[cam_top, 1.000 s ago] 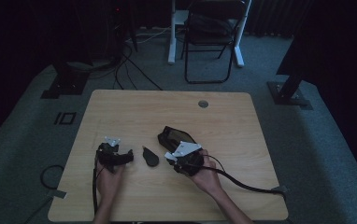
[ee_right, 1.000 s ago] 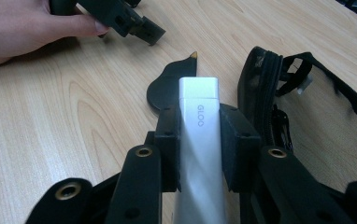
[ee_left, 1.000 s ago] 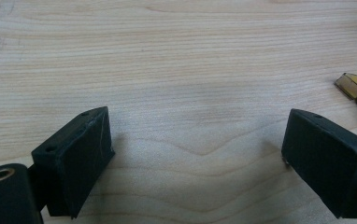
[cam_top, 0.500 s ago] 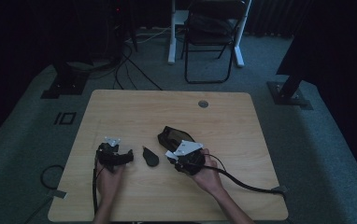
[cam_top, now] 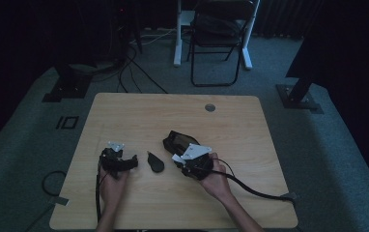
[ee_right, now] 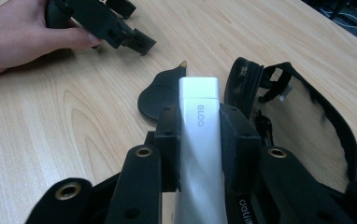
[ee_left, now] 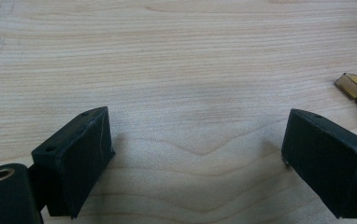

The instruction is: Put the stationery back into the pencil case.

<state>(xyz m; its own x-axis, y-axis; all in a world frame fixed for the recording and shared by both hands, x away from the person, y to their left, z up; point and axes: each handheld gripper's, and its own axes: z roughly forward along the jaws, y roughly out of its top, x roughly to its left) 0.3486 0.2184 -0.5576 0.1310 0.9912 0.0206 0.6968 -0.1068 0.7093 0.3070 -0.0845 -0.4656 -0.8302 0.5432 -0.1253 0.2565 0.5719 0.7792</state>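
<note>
Dim carpeted floor, a folding chair [cam_top: 219,41] at the top centre of the high view, and a pale wooden table [cam_top: 139,111] in the middle make up the scene. Low on the table, left of centre, the left gripper [cam_top: 129,162] rests in the person's hand; in its own view its two black jaws stand wide apart over bare wood, nothing between them. Right of centre, the right gripper [ee_right: 199,140] has its jaws clamped on a white stick-shaped device [ee_right: 198,112], which points up the middle of the right gripper view. Just beyond its tip lies a small black pouch-like piece [cam_top: 155,163], hard to make out. At the right of that view sits an opened black case [ee_right: 307,116] with a strap.
</note>
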